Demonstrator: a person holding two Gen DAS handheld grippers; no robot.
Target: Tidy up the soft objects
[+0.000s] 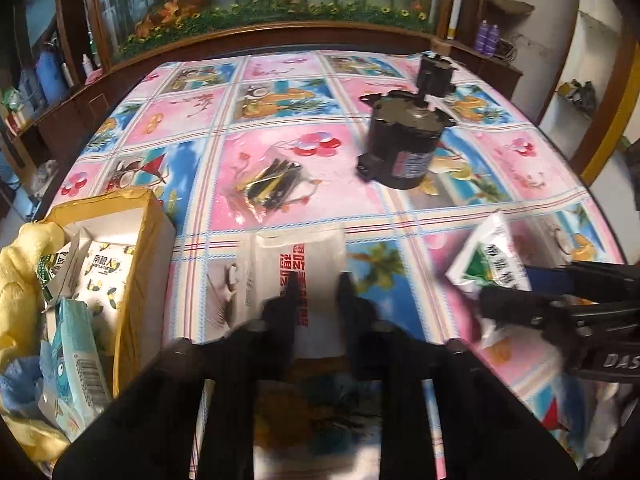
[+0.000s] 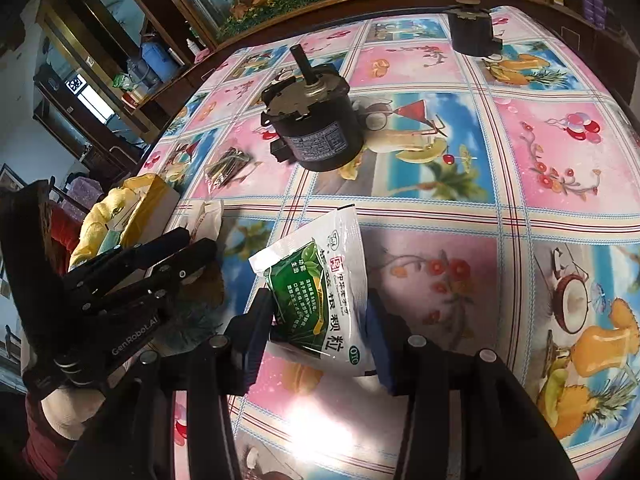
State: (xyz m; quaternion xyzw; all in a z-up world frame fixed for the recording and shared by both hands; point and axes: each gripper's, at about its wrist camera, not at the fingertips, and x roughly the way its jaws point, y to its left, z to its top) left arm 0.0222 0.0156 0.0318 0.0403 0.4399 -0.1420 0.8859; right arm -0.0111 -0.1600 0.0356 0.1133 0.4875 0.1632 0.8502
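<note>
Left gripper (image 1: 320, 292): jaws drawn narrow, closed on the lower part of a white plastic bag (image 1: 304, 256); the view is blurred, so the pinch itself is not sharp.
White plastic bag: lies flat on the tablecloth (image 1: 280, 100), red print facing up, on the near side of the large black motor (image 1: 400, 148) and to its left in the left wrist view.
Right gripper (image 2: 320, 320): part closed, its blue pads (image 2: 378, 332) pressing both side edges of a green-and-white sachet (image 2: 320, 276).
Green-and-white sachet: held tilted, its top corner pointing toward the large black motor; it is on the near side of the motor and well apart from it.
The two grippers: side by side, both nearer the cameras than the large black motor, the white plastic bag and the sachet apart from each other.
Clear packet of dark pieces (image 1: 272, 188): flat on the cloth just left of the large black motor, between it and the white plastic bag.
Cardboard box (image 1: 136, 264): open, far left of the large black motor at the table edge; printed soft packs inside, a pale blue pack (image 1: 76, 356) at its near end.
Yellow soft thing (image 1: 20, 280): bunched against the side of the box that faces away from the large black motor.
Small black motor (image 1: 434, 70): beyond the large black motor, near the far table edge.
</note>
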